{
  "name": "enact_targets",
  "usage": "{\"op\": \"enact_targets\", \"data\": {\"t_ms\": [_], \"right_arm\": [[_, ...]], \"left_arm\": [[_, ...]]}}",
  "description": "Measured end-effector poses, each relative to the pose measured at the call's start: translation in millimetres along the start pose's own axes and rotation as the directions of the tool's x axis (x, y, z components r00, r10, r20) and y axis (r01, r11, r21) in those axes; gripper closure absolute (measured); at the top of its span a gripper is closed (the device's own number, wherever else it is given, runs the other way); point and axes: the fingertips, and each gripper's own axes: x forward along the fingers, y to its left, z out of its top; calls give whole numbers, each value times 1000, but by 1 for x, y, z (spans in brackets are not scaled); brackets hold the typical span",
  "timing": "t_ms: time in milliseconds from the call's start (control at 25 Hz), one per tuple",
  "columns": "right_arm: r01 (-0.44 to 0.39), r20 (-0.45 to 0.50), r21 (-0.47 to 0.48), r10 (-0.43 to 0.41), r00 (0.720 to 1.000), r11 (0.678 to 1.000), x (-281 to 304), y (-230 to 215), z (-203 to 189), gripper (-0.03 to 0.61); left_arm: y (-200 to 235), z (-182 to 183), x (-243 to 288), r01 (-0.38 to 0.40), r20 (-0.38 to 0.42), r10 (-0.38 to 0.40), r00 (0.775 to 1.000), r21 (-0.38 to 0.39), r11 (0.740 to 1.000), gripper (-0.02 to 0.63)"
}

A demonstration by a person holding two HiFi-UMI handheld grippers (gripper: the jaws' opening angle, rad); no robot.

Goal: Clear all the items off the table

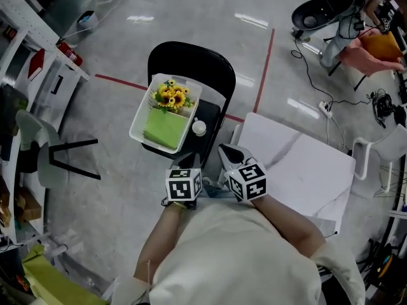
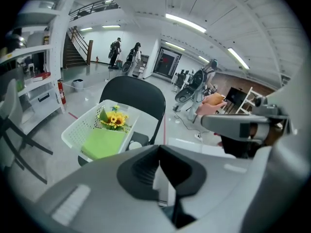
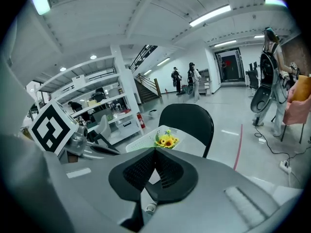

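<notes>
- The left gripper is held close to the person's chest. Its jaws are pressed together and nothing is seen between them.
- The right gripper is held just beside it. Its jaws are pressed together too, and nothing is pinched.
- The white table is found just to the right, so the right gripper is the nearer one to it. No item is seen on the part of its top that shows.
- A small white round thing is seen ahead of both grippers, on the seat of the black chair, just beside the basket.
- The white basket is set on that chair, ahead and a little to the left. The left gripper is the nearer one to it. Its long side is pointed away from the person, a little slanted.
- A green cloth is laid at the basket's near end and sunflowers at its far end.
- The clearing is judged to be nearly done.
</notes>
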Motion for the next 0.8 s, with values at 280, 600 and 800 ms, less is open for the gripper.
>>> {"op": "enact_targets", "data": {"t_ms": [280,600,800], "right_arm": [[-19,54,-36,21,998,999,-4,5,18,580],[-33,71,-36,35,997,999,0,6,23,580],[-42,53,-79,46,998,996,2,11,20,580]], "left_arm": [[-7,10,-11,5,36,-6,999,26,1000,604],[-7,17,-20,-8,62,5,998,58,998,604],[-4,15,-24,-22,70,19,997,44,999,604]]}}
